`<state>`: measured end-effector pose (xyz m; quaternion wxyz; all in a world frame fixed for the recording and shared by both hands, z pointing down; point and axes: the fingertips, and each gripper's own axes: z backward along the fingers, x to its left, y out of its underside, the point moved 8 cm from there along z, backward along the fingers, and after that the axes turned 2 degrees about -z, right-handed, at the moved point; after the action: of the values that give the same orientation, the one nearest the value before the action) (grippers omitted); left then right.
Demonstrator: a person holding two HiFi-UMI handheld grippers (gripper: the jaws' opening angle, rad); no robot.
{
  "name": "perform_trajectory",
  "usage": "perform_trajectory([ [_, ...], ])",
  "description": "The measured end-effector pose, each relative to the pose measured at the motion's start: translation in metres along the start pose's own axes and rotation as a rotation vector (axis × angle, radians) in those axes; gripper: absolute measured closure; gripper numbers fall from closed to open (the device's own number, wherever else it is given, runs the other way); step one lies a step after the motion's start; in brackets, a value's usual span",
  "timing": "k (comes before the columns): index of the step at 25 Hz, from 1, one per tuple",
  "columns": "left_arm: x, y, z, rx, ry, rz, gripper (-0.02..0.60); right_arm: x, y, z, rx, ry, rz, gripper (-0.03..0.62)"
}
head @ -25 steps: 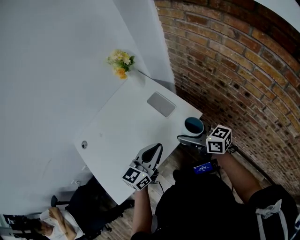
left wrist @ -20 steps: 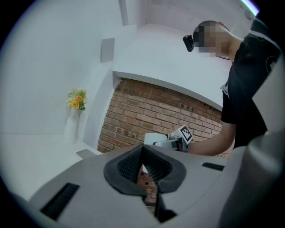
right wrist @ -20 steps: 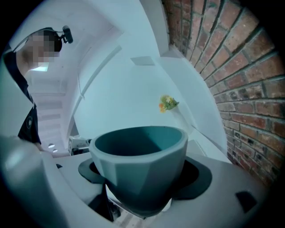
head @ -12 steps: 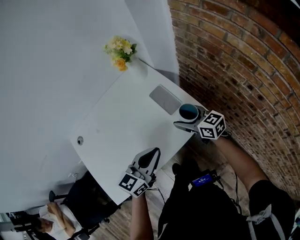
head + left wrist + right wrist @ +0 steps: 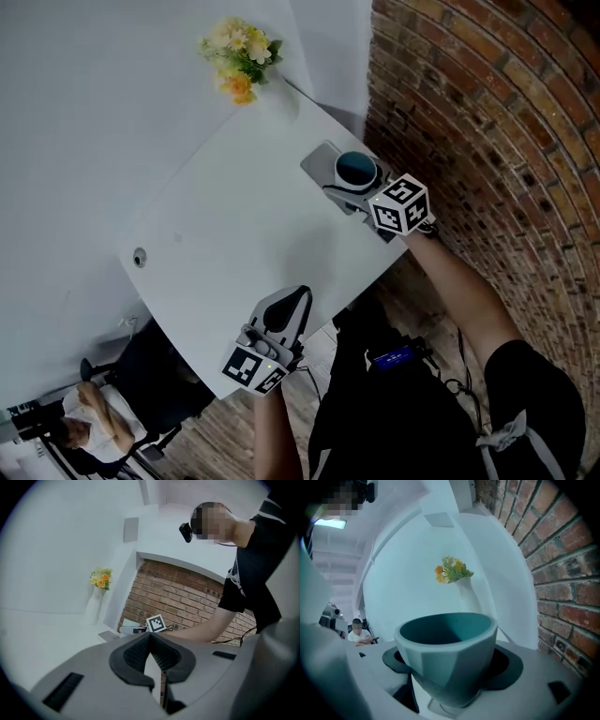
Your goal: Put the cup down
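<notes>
One cup (image 5: pixel 446 641), base partly hidden, is clamped by right gripper (image 5: pixel 349 187) jaws; left gripper (image 5: pixel 151 641) jaws touch.

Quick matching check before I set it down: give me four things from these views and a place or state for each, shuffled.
1. cup
2. left tongs
3. flowers
4. grey pad

A. shut, nothing between them
B. far table corner
C. gripped by the right tongs
D. flat on the table, near the brick wall

Pairs: 1-C, 2-A, 3-B, 4-D.
</notes>
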<state>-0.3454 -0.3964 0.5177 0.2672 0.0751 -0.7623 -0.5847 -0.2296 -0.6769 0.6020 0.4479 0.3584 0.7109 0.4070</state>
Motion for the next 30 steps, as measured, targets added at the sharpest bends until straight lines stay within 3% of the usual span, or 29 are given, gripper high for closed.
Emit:
perform_trajectory([
  [9,0.012,-0.005,0.001,-0.006,-0.015,0.006,0.574,0.015,0.016,-0.005,-0.006,0.039,0.269,0.186],
  [24,0.010,-0.014,0.003,-0.010,0.023,-0.021,0.574,0.012,0.018,0.003,0.112,0.046,0.215,0.184],
  [30,0.005,-0.014,0.011,-0.024,0.029,-0.020,0.574,0.013,0.023,0.029,0.135,0.092,0.186,0.184],
])
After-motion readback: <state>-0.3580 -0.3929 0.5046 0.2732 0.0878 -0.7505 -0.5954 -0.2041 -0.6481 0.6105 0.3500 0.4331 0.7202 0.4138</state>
